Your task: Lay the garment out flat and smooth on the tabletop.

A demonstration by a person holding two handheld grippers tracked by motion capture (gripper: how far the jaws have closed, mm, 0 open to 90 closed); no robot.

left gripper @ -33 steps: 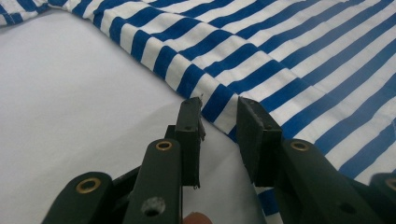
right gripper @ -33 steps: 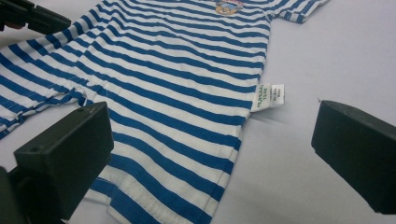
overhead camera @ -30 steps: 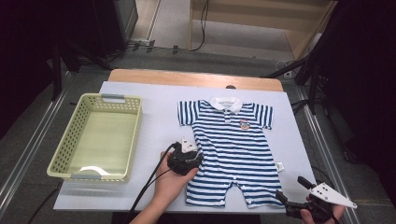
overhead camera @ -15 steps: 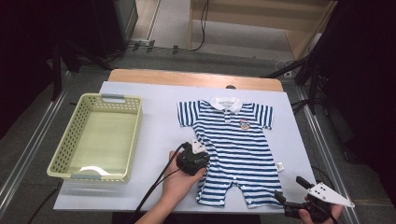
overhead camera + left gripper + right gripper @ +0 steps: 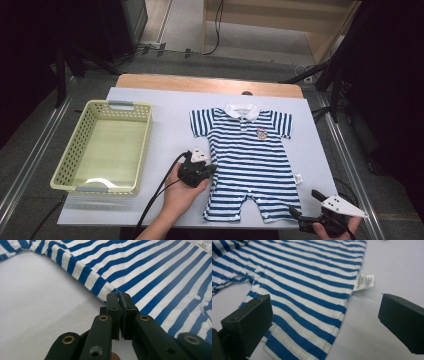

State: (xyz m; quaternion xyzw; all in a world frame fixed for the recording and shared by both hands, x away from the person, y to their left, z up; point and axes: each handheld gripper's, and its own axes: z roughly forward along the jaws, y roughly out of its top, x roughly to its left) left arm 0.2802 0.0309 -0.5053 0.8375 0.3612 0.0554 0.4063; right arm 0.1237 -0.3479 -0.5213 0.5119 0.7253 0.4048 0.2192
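- A blue-and-white striped baby romper [image 5: 247, 160] with a white collar lies flat, face up, on the white sheet [image 5: 165, 110] that covers the table, right of centre.
- The left gripper [image 5: 200, 170] sits at the romper's left side edge, about waist height, held in the person's left hand [image 5: 181, 192].
- In the left gripper view its black jaws have just been closing and now stand together, with the hem of the striped cloth [image 5: 110, 288] at their tips; whether the fabric is actually pinched I cannot tell.
- The right gripper [image 5: 312, 207] hovers off the romper's lower right corner, jaws spread wide with nothing between them.
- In the right gripper view a small white label [image 5: 363, 282] juts from the romper's side seam.
- A pale yellow perforated plastic basket [image 5: 75, 155] stands on the left, well apart from the romper.
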